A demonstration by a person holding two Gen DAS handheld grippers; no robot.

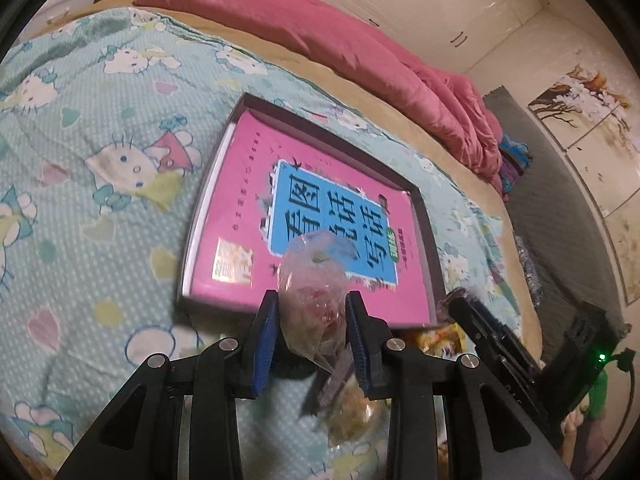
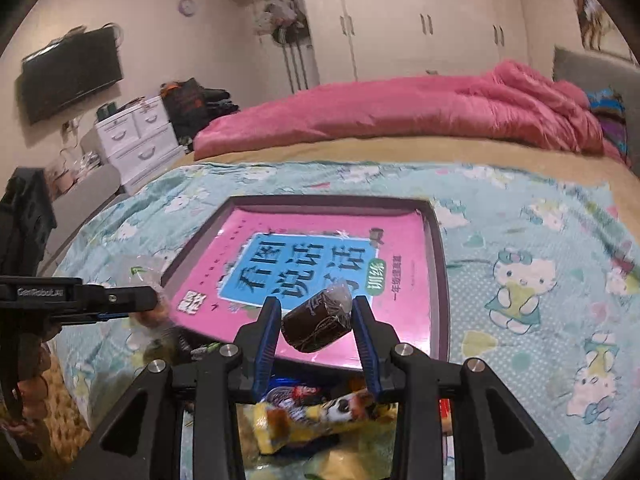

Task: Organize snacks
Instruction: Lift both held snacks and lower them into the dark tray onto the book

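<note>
A dark tray (image 1: 424, 208) holding a pink book (image 1: 240, 168) lies on the bed; it also shows in the right wrist view (image 2: 438, 248). My left gripper (image 1: 313, 326) is shut on a clear-wrapped snack (image 1: 312, 280), held over the tray's near edge. My right gripper (image 2: 316, 330) is shut on a dark brown wrapped roll (image 2: 318, 318), held above the tray's near edge. The left gripper (image 2: 152, 300) shows at the left of the right wrist view. A pile of loose snacks (image 2: 316, 412) lies on the blanket just below both grippers.
A Hello Kitty blanket (image 1: 100, 184) covers the bed. A pink quilt (image 2: 400, 112) lies along the far side. White drawers (image 2: 136, 140) and a wall TV (image 2: 72, 72) stand beyond the bed's left side; wardrobes (image 2: 420, 20) stand behind.
</note>
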